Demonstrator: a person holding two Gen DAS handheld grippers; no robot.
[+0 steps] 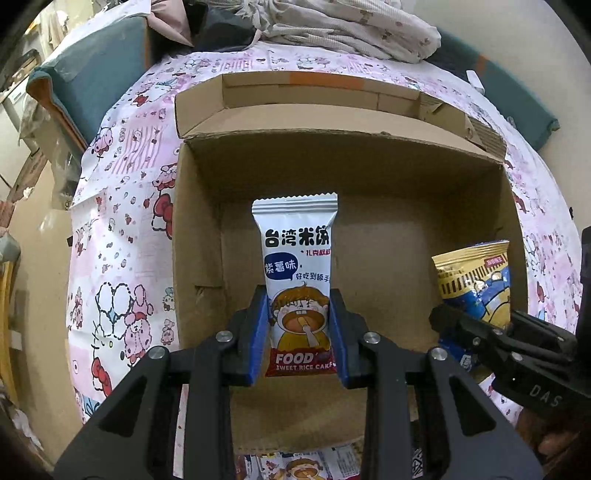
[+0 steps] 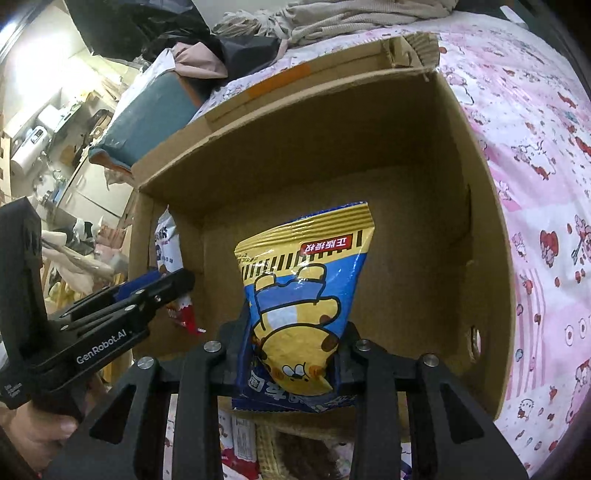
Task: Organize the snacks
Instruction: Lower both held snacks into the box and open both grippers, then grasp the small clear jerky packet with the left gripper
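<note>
Pink cartoon bedsheet [image 1: 122, 229] under one cardboard box [image 1: 332, 162]. My left claw [image 1: 299, 317] pinches one "SWEET RICE CAKE" packet [image 1: 297, 258]. Right claw [image 2: 291, 354] grips one yellow-blue bear bag [image 2: 303, 288].

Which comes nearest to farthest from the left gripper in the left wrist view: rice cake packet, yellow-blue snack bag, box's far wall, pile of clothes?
1. Rice cake packet, clamped in the left gripper.
2. Yellow-blue snack bag, to the right.
3. Box's far wall, ahead.
4. Pile of clothes, beyond the box.

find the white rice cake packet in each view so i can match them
Left wrist: white rice cake packet at centre, upright, clamped in the left gripper.
Right wrist: the same packet at left edge, by the box's left wall.
Shared landmark: the open brown cardboard box.
</note>
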